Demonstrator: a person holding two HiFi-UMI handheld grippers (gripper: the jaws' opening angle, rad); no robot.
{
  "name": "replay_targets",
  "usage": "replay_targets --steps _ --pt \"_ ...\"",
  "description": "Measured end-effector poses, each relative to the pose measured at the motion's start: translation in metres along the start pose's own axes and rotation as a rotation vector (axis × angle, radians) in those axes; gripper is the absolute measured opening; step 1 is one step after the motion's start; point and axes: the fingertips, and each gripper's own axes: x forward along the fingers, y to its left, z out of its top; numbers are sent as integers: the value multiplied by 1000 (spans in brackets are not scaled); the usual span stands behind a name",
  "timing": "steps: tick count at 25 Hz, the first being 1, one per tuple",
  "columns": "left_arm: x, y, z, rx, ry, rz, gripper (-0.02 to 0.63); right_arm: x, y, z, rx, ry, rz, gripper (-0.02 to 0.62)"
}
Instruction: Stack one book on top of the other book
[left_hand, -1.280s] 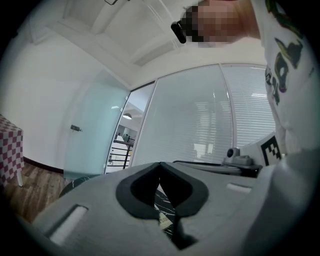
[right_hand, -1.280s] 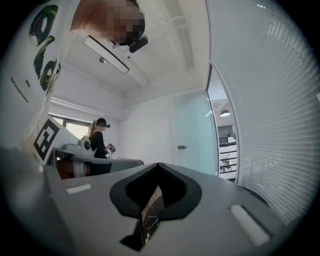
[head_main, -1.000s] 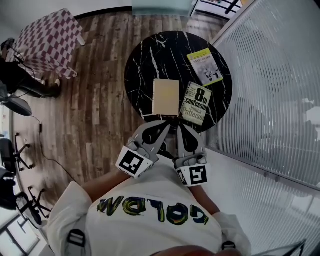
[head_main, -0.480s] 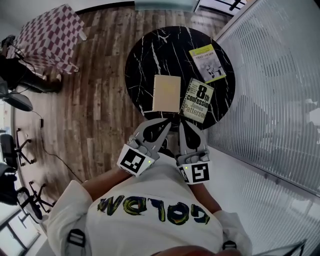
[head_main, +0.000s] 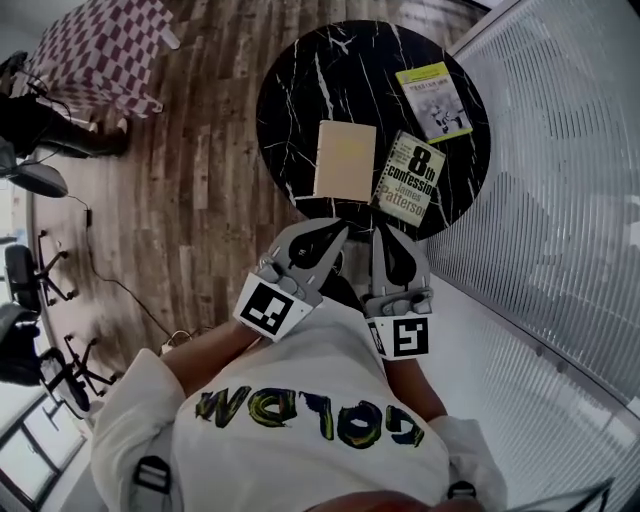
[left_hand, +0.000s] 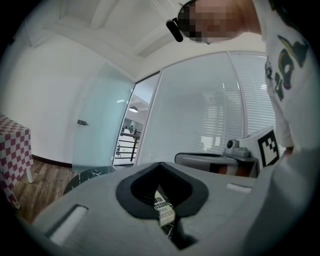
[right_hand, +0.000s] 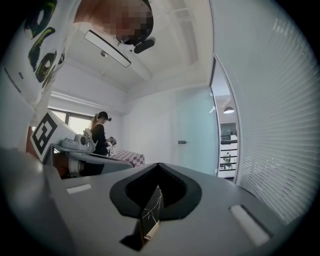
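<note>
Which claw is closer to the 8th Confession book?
Right. The right claw is just short of the 8th Confession book, at its near edge; the left claw is farther left, by the tan book.

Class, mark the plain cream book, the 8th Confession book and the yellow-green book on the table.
plain cream book (head_main: 345, 160), head view, cover centre.
8th Confession book (head_main: 411, 180), head view, cover centre.
yellow-green book (head_main: 433, 102), head view, cover centre.

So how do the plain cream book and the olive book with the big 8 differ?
The plain cream book has a blank cover; the olive book carries big white lettering. The cream book lies left, nearly straight; the olive book lies right, skewed. Both lie flat on the round black marble table.
</note>
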Motion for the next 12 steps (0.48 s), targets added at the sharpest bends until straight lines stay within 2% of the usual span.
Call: replay_targets --steps 7,12 --pt "-3 -2 -21 -8 39 1 2 -3 11 -22 55 52 18 2" --pt "-6 0 -33 -16 61 3 2 -3 14 -34 56 71 30 3"
